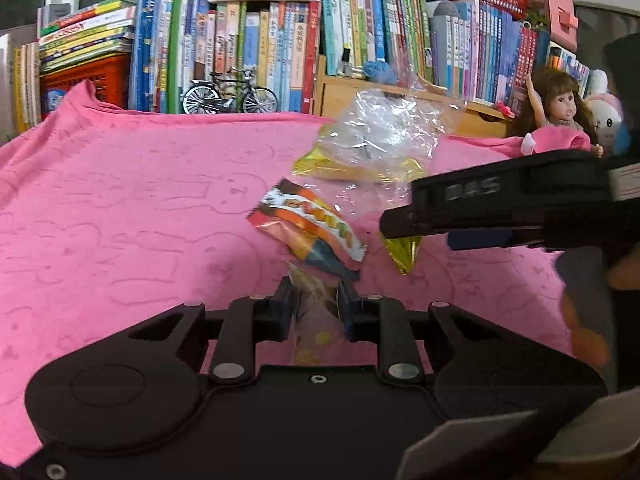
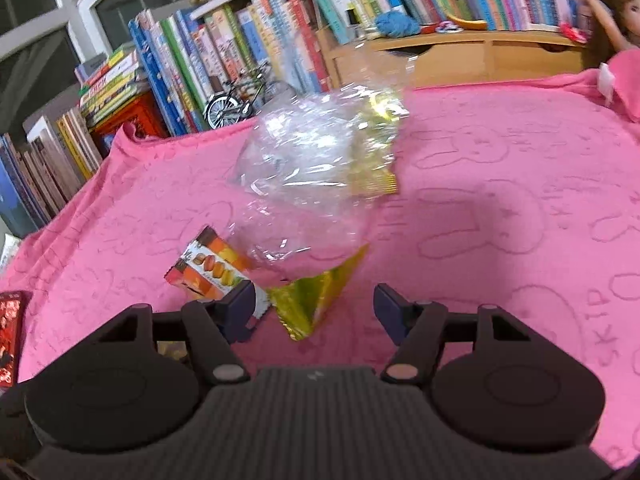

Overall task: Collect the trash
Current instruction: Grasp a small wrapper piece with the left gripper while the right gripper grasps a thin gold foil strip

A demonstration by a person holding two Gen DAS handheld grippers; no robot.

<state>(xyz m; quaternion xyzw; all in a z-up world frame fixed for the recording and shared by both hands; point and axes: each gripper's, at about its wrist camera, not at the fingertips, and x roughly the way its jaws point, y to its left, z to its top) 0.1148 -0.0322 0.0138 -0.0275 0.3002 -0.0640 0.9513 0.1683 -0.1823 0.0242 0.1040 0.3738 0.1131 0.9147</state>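
Observation:
My left gripper (image 1: 316,306) is shut on a crumpled clear wrapper with yellow spots (image 1: 314,320). Just beyond it, an orange snack wrapper (image 1: 308,228) (image 2: 212,270) lies on the pink cloth (image 1: 120,200). A large clear plastic bag (image 1: 380,136) (image 2: 320,152) with gold foil inside stands further back. My right gripper (image 2: 314,308) is open, and a gold foil wrapper (image 2: 316,304) (image 1: 402,254) lies loose between its fingers, nearer the left one. In the left wrist view the right gripper (image 1: 404,228) reaches in from the right, above that gold wrapper.
A red packet (image 2: 10,336) lies at the cloth's left edge. Behind the cloth are rows of books (image 1: 260,40), a model bicycle (image 1: 230,98), a wooden drawer unit (image 2: 460,60), a doll (image 1: 560,108) and a plush toy (image 1: 604,120). A hand (image 1: 624,272) shows at the right.

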